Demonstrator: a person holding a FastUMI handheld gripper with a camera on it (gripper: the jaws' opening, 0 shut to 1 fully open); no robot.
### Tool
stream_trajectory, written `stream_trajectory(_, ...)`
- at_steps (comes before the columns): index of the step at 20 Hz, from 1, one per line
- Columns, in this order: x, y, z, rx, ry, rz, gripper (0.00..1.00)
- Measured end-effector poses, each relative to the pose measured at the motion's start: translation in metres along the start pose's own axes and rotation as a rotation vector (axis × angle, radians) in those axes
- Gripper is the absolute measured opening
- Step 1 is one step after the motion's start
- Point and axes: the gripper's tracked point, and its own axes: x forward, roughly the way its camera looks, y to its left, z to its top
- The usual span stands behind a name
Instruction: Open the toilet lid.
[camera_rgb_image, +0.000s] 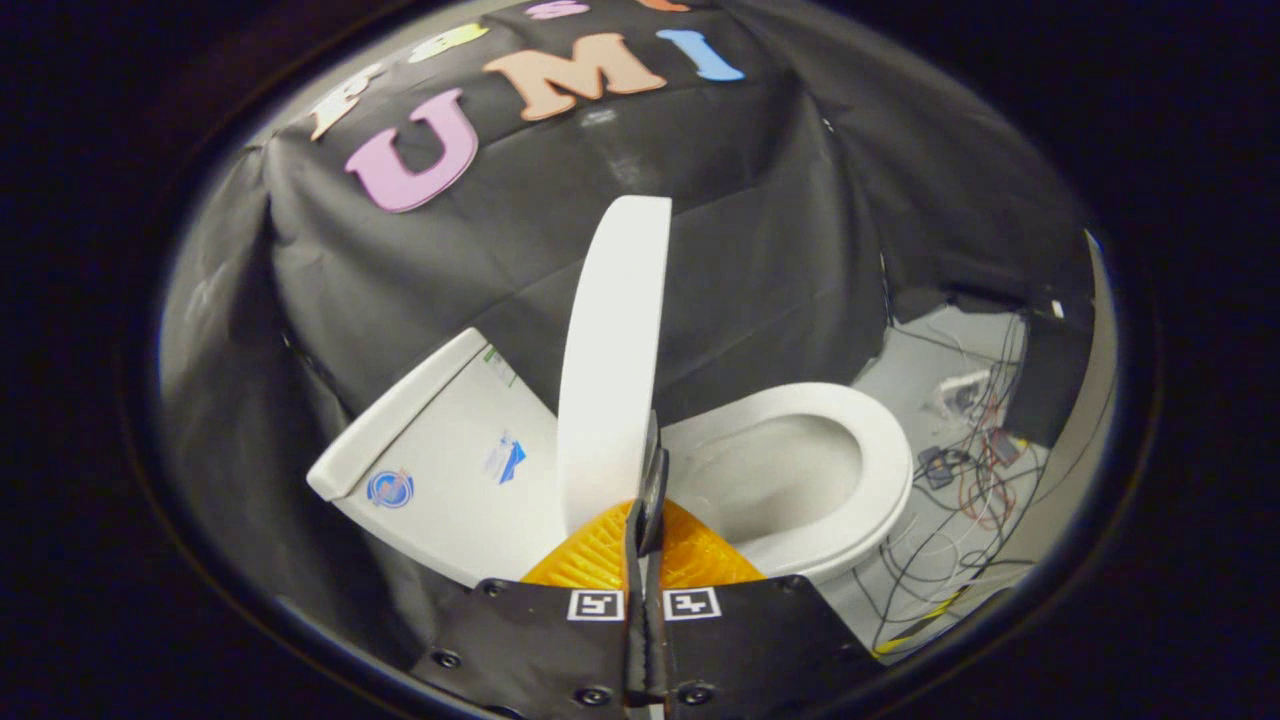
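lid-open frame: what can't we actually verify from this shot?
- Gripper view: fingers closed together at the lid edge; whether both press on it is hidden by the fingers themselves.
- Lid hinge: hidden behind the raised lid.
- Tank stickers: too small to make out.
- Bowl under the seat: its base is cut off by the gripper body.
- Cables on the floor: too tangled to trace.

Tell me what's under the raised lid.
Under the lid, held by the shut gripper, the seat rings an empty-looking bowl. The lid hides the hinge.
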Motion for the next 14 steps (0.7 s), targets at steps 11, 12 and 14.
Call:
stream_trajectory(11, 0.001, 0.072, 0.006, -0.102, -0.039, 0.104, 0.0)
stream_trajectory(12, 0.002, 0.078, 0.005, -0.117, -0.043, 0.112, 0.0)
stream_trajectory(14, 0.003, 0.091, 0.004, -0.141, -0.048, 0.118, 0.0)
